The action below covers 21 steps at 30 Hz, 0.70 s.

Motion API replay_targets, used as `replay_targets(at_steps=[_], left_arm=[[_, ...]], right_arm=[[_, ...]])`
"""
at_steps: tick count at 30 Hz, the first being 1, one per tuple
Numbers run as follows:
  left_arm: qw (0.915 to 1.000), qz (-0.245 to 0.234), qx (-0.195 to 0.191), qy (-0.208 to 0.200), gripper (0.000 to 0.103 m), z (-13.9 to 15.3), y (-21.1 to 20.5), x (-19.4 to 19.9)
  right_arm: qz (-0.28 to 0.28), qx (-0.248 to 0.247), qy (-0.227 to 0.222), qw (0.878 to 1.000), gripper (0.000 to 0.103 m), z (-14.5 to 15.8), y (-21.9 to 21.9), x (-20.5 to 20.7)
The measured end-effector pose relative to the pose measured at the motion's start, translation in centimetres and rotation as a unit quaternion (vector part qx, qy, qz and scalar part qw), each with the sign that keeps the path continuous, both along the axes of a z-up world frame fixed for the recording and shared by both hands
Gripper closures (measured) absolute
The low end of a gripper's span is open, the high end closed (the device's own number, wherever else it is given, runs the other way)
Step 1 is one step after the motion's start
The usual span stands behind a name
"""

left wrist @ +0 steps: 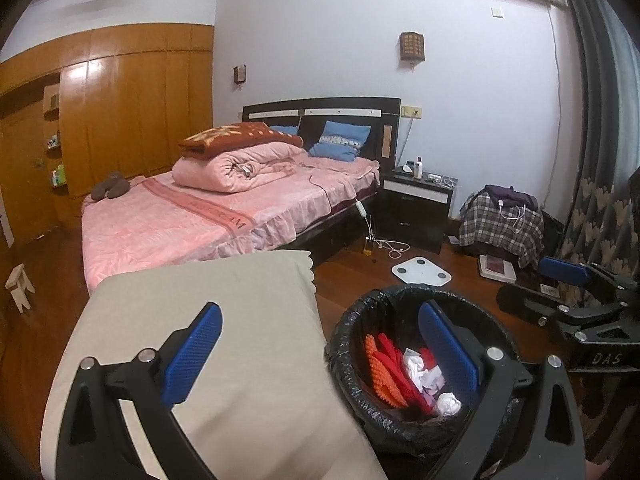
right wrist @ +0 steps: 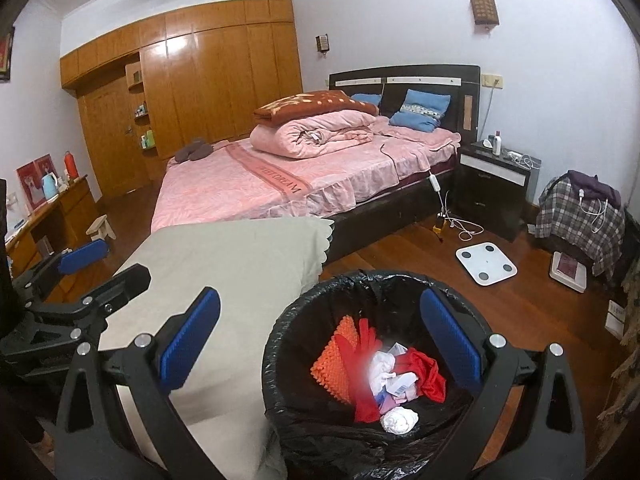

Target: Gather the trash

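Hovering over the trash bin [right wrist: 372, 380], both tools are spread wide and carry nothing: the left tool [left wrist: 320, 360] straddles the edge of the beige-covered surface [left wrist: 224, 344] and the bin's rim, while the right tool [right wrist: 320, 344] hangs more squarely above the bin's mouth. The bin, lined with a black bag [right wrist: 288, 432], stands on the wooden floor [right wrist: 540, 320] just beside that beige cover, and already holds an orange spiky mat [right wrist: 334, 364], red cloth [right wrist: 424, 372] and crumpled white paper [right wrist: 398, 420], so much of the collecting appears done. No loose trash shows clearly on the floor, on the pink bed [right wrist: 280, 184] or on the beige cover; the white scale [right wrist: 486, 262] and the cables near the nightstand [right wrist: 492, 188] look like belongings rather than waste. What is likely left is tying up or lifting out the bag.
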<state>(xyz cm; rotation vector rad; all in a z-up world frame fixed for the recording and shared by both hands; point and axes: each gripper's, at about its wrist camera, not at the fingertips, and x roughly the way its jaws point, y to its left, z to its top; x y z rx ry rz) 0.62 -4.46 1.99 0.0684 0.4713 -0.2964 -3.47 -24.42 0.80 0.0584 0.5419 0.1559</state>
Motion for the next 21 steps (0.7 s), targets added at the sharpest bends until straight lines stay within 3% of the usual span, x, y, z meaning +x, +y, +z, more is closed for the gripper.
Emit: replay_targets(at_steps=[21], left_arm=[[1.0, 0.007, -0.003, -0.004, 0.006, 0.52, 0.54, -0.38]], right_arm=[[0.004, -0.004, -0.004, 1.0, 0.006, 0.43, 0.51, -0.09]])
